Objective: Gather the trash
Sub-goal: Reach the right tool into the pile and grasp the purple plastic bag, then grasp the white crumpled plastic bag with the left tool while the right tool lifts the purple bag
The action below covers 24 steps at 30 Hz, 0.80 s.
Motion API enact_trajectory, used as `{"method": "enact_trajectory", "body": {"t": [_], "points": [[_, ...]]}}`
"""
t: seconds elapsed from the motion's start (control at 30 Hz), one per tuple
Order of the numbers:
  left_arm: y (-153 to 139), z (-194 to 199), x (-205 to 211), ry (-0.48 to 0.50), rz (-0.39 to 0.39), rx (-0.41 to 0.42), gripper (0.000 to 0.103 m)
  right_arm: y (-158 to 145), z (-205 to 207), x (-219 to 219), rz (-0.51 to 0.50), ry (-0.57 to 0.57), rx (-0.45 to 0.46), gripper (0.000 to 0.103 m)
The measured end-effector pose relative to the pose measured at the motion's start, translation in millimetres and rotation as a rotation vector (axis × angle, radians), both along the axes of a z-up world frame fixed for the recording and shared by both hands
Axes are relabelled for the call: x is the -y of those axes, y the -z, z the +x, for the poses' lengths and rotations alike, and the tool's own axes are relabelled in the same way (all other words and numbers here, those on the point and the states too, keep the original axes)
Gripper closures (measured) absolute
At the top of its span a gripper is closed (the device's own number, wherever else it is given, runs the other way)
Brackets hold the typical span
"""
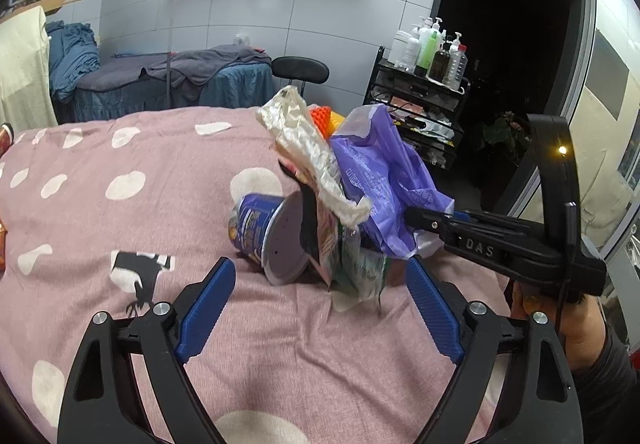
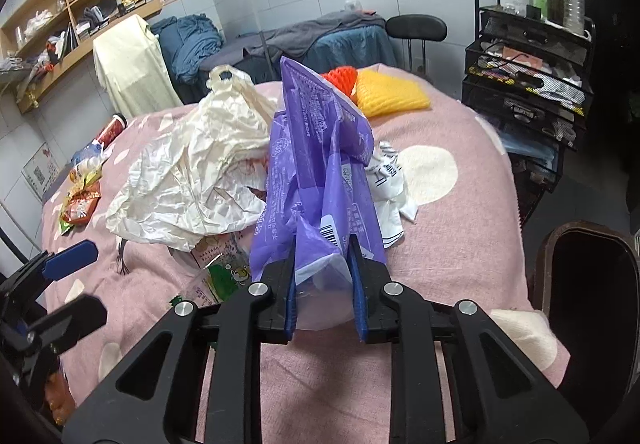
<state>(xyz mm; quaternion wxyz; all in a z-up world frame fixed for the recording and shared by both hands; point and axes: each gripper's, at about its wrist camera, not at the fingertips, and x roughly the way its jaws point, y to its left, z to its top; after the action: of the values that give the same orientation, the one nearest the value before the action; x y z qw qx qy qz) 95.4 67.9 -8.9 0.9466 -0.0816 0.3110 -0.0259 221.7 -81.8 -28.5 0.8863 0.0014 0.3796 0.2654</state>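
My right gripper (image 2: pixel 322 276) is shut on a purple plastic bag (image 2: pixel 316 167), held upright over the pink dotted bedspread (image 2: pixel 448 236); it also shows in the left wrist view (image 1: pixel 384 179). A crumpled cream plastic bag (image 2: pixel 192 179) lies to its left, over a green-printed wrapper (image 2: pixel 220 276). In the left wrist view a blue cup noodle tub (image 1: pixel 260 232) lies on its side behind my open, empty left gripper (image 1: pixel 320 300). The right gripper (image 1: pixel 408 215) reaches in from the right there.
Orange and yellow foam nets (image 2: pixel 384 91) lie at the bed's far side. Snack wrappers (image 2: pixel 80 203) and a red can (image 2: pixel 114 127) sit at the left edge. A black trolley with bottles (image 2: pixel 532 55), a stool (image 2: pixel 416 29) and a dark bin (image 2: pixel 588 284) stand around.
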Motion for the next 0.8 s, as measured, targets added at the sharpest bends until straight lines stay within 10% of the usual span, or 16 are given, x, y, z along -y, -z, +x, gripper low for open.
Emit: {"method": "enact_trajectory", "body": {"t": [0.67,0.8], "points": [[-33.3,81.6,-14.4,0.001,0.003,-0.069,0.024,-23.3,-39.7,57.2,0.063,0.129,0.113,0.082],[-17.9,85.1,-15.8,-0.008,-0.023,-0.108,0.054,-17.0,-42.7,64.9,0.068,0.148,0.098,0.082]]}}
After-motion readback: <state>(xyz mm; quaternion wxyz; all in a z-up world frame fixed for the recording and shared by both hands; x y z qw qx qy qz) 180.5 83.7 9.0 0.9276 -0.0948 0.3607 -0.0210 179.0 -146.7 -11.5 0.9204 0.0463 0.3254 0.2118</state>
